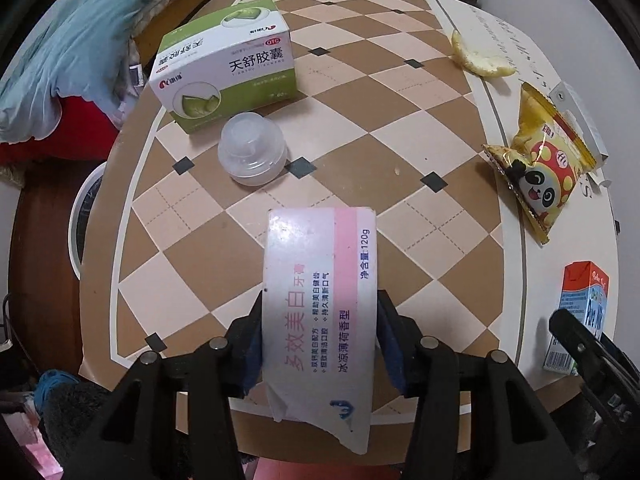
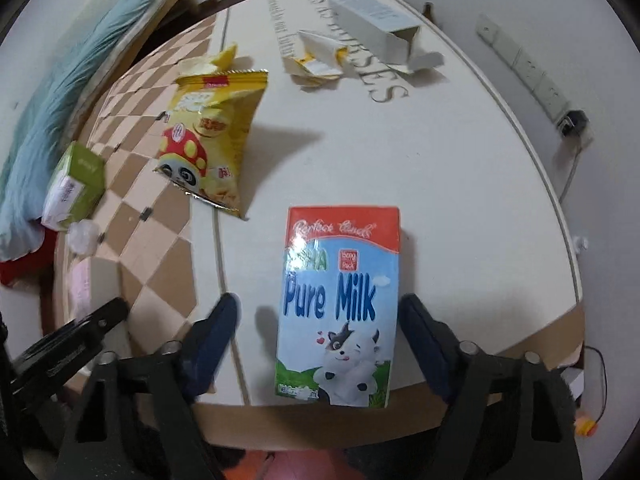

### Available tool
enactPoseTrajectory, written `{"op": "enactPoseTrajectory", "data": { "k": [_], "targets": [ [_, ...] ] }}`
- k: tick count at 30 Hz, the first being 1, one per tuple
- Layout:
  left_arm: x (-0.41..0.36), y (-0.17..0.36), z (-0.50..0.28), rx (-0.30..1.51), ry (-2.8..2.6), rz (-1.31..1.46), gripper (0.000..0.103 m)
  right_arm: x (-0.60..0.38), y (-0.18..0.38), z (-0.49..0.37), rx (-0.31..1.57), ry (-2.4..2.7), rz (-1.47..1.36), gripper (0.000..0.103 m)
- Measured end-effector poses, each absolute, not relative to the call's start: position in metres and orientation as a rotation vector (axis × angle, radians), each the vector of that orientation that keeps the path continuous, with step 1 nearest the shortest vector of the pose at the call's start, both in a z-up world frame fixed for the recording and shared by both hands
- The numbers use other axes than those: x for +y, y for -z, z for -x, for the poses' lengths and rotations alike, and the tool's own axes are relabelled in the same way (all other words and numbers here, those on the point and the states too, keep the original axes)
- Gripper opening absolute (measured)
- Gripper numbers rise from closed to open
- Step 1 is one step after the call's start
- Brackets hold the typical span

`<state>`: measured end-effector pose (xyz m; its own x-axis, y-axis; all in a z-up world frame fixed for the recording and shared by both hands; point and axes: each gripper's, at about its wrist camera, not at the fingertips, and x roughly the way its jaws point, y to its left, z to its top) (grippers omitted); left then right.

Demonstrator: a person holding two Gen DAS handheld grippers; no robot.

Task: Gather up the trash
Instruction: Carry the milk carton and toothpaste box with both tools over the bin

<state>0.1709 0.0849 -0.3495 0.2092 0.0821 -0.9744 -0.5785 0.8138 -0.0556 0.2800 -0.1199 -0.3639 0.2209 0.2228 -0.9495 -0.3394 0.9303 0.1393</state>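
My left gripper [image 1: 320, 304] is shut on a pink and white toothpaste box [image 1: 316, 248], which sticks out forward above the checkered table [image 1: 400, 152]. In the right wrist view a Pure Milk carton [image 2: 340, 280] stands near the table's front edge, between the fingers of my open right gripper [image 2: 320, 304]. There is a gap on the carton's left side, and the right finger is close to it. A yellow snack bag [image 2: 208, 136] with a panda print lies further back to the left. The carton [image 1: 580, 312] also shows at the left wrist view's right edge.
A green and white medicine box [image 1: 224, 64] and a clear plastic cap [image 1: 252, 152] sit at the far left. A peel [image 1: 480, 60], a torn wrapper [image 2: 316, 56] and an open white carton [image 2: 376, 28] lie at the back. A blue cloth [image 1: 68, 52] hangs beyond the left edge.
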Motion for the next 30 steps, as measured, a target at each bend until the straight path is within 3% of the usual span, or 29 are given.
{"op": "enactPoseTrajectory", "data": {
  "k": [5, 11, 17, 30],
  "targets": [
    [0.076, 0.344, -0.170, 1.270, -0.479, 0.451, 0.043, -0.118, 0.365, -0.272, 1.221, -0.316, 0.146, 0.053],
    [0.072, 0.323, -0.164, 1.225, -0.480, 0.417, 0.043, -0.126, 0.352, -0.270, 1.202, -0.372, 0.112, 0.053],
    [0.094, 0.267, -0.137, 1.102, -0.514, 0.390, 0.043, -0.090, 0.321, -0.250, 1.112, -0.526, 0.195, 0.053],
    [0.244, 0.203, -0.024, 0.934, -0.727, 0.443, 0.043, 0.100, 0.254, -0.161, 0.984, -0.977, 0.272, 0.053]
  ]
}}
